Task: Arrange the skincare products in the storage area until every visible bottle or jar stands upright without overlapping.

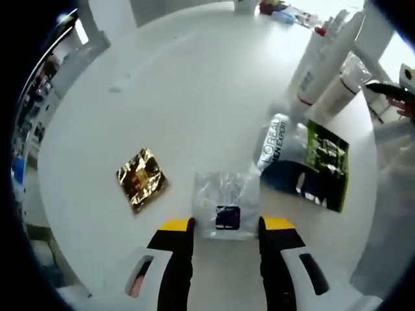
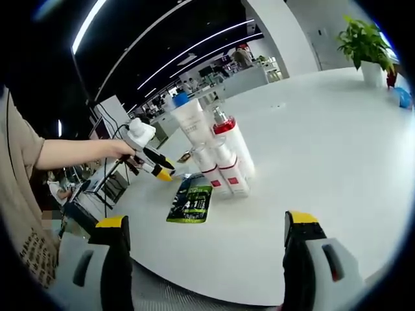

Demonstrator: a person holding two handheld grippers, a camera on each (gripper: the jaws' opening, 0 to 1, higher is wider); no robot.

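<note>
My left gripper (image 1: 225, 225) hangs open just above the white round table (image 1: 194, 97). A silver sachet with a dark blue square (image 1: 225, 207) lies flat between its yellow tips. A gold foil packet (image 1: 141, 179) lies to the left of it. To the right, a white and dark blue L'Oreal tube (image 1: 275, 148) lies on its side against a green and black packet (image 1: 327, 165). Several white bottles with red bands (image 2: 220, 159) stand upright in a tight cluster beside the green packet (image 2: 191, 201). My right gripper (image 2: 206, 223) is open and holds nothing, well short of the cluster.
A person's hand (image 2: 120, 149) holds the left gripper (image 2: 161, 172) past the table's left edge. A potted plant (image 2: 363, 39) and a blue object (image 2: 403, 97) stand at the far right. The table edge (image 2: 214, 291) runs close under my right jaws.
</note>
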